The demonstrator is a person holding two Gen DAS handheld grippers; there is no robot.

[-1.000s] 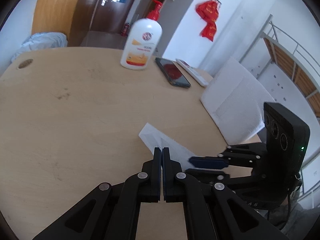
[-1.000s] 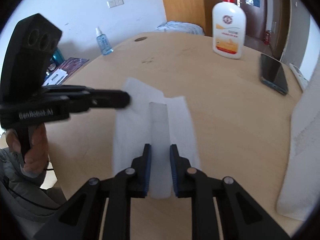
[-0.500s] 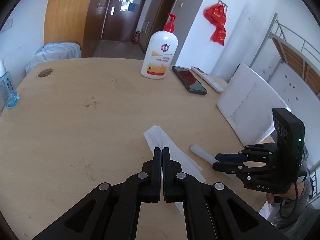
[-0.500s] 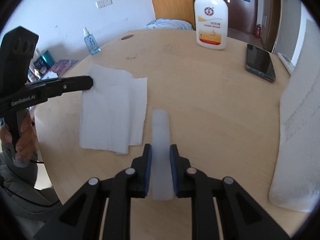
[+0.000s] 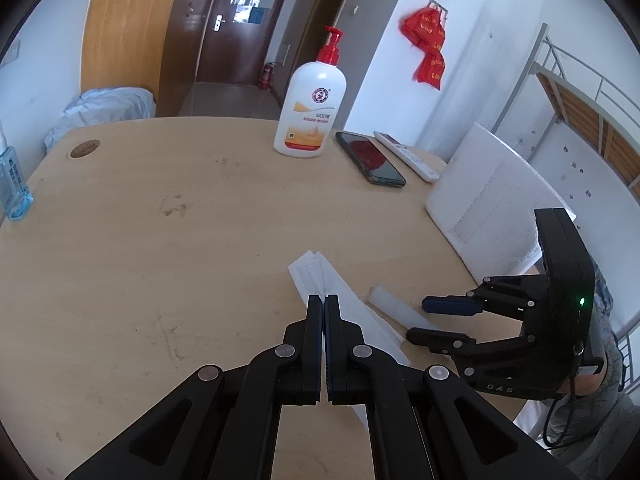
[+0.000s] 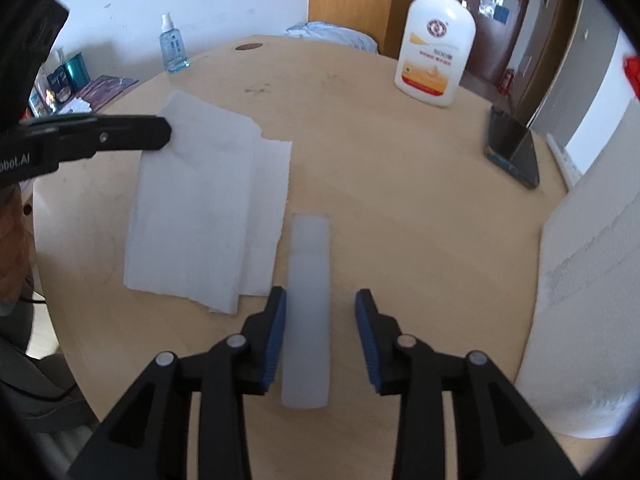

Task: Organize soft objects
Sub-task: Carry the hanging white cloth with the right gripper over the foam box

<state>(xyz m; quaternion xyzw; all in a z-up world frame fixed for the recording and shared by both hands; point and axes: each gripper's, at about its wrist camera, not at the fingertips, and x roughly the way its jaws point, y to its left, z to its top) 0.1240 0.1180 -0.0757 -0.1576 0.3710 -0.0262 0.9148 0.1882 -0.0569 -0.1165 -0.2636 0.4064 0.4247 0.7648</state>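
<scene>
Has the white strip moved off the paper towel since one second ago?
Yes. The white strip now lies on the bare table, right of the paper towel, between the opening right gripper.

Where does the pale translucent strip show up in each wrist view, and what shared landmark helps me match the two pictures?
Left wrist view: the strip lies lower right of centre on the table, just right of the paper sheet, reaching in between the right claw's fingers.
Right wrist view: the strip lies bottom centre, between the right claw's opening jaws, right of the paper sheet.
Shared landmark: the white pump bottle with the red top at the table's far edge.
</scene>
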